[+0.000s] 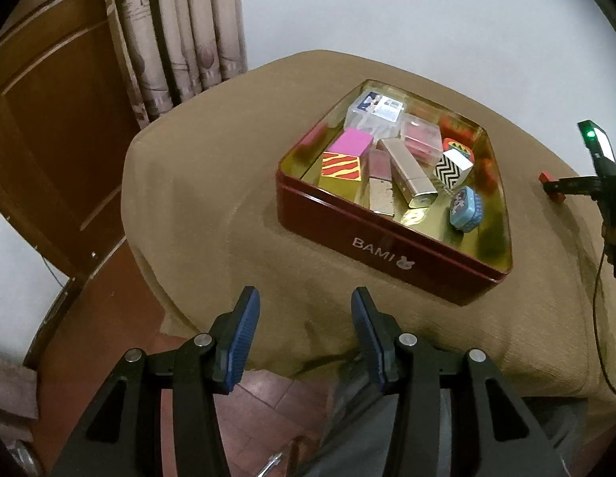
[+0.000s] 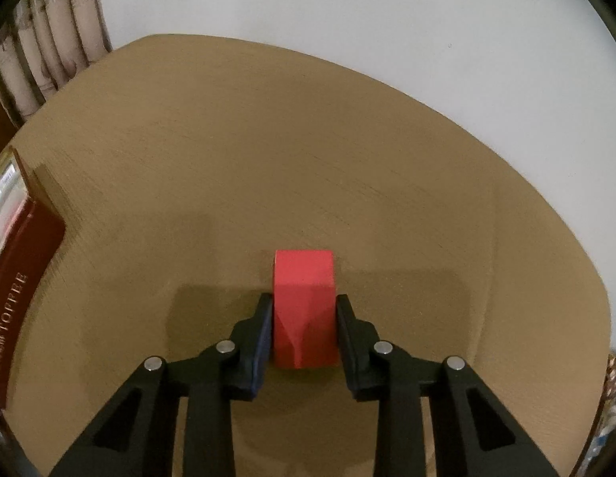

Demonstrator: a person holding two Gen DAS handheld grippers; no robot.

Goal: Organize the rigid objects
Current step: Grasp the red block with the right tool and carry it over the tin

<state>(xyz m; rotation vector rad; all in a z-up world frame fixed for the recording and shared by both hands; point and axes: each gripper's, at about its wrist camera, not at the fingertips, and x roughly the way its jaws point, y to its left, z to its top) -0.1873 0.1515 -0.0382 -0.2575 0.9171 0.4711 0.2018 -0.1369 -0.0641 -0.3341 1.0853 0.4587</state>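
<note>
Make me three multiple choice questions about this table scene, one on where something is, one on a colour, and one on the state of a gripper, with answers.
1. Where is the red block?
A. in the tin
B. on the tan cloth
C. on the floor

2. What colour is the outside of the tin?
A. dark red
B. green
C. white

3. What is the right gripper doing?
A. hanging open
B. holding a cable
C. closed on the red block

Answers: 1 B, it stands outside the tin; 2 A, the lettered wall is dark red; 3 C, both pads press its sides.

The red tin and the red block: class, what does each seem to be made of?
Red tin: probably painted metal; its gold inside mirrors the contents. Red block: likely painted wood or plastic; matte, sharp edges, no grain visible.
</note>
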